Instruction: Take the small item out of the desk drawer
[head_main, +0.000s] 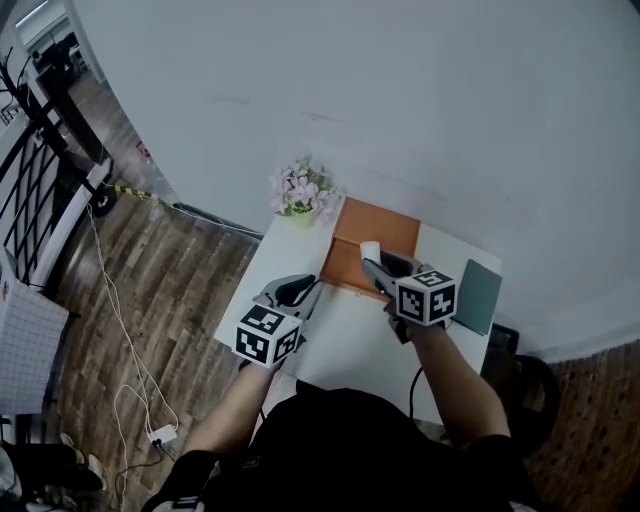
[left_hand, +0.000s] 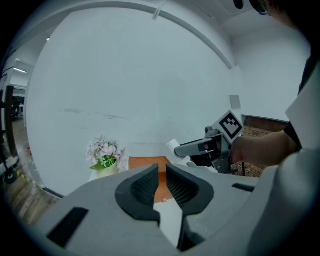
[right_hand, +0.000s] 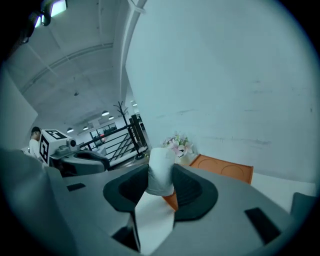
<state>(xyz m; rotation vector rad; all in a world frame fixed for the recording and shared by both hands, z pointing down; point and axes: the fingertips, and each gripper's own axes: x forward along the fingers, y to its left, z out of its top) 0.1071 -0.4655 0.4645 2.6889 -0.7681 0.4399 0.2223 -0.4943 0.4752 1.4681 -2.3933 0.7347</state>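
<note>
The small item is a short white roll, matte and soft-looking (paper or cloth; which cannot be told), and it sits between the jaws of the right gripper; those jaws stand fairly wide, yet their dark ribbed pads press on its two sides, so it is gripped; its long axis runs along the jaws, with the free end poking out past the tips toward the wall. In the head view the small item hangs over the near part of the drawer, and it appears lifted clear of it; the drawer is a shallow orange box with a smooth bottom and low walls, lying at the desk's far edge. What remains is judged to be a carry back toward the person, over the bare white top of the desk, with the roll leading the tool; the right gripper already has it, so the right hand is the one to finish. The left gripper waits near the desk's left edge, its jaws only a slit apart with nothing between them. Pale pink flowers in a light pot fill the far left corner; a flat grey-green panel lies along the right edge.
</note>
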